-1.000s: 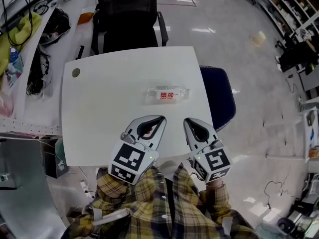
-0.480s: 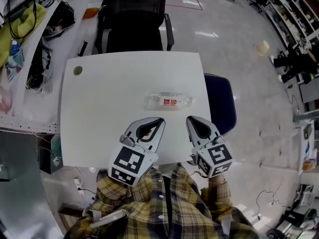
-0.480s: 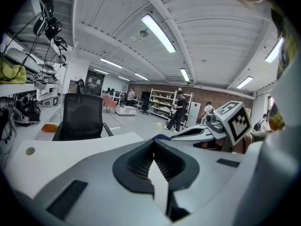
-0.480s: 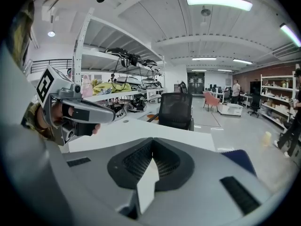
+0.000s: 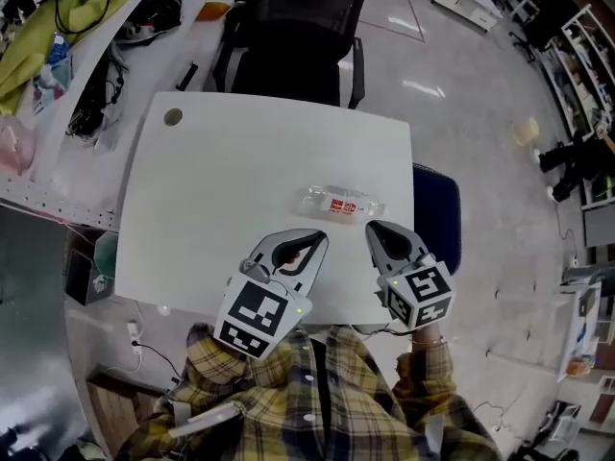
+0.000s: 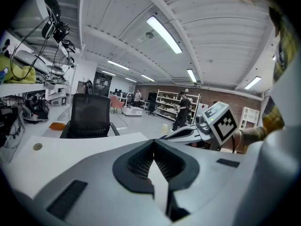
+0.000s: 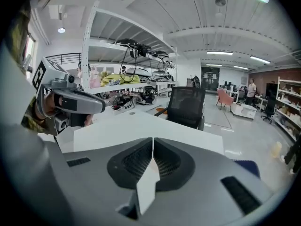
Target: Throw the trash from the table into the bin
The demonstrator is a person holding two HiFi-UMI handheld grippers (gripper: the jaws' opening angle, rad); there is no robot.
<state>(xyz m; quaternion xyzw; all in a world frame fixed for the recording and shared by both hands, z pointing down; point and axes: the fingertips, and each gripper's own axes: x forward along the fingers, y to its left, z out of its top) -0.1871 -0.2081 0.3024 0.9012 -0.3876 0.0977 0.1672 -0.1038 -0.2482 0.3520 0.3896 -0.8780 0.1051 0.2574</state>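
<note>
1. A white bench (image 5: 221,190) stands on a glossy workshop floor. A black office chair (image 5: 298,27) faces its far side, and a dark blue rounded object (image 5: 440,214) sits beside its right edge.
2. A clear plastic bottle (image 5: 338,203) with a red label lies on its side on the bench, near the right edge.
3. The left gripper (image 5: 315,239) and right gripper (image 5: 375,229) hover just short of the bottle, each with its jaws pressed together on nothing.
4. Only the head view shows the bottle. The gripper views instead show distant shelving (image 6: 164,100) and a cable-laden rack (image 7: 136,51).
</note>
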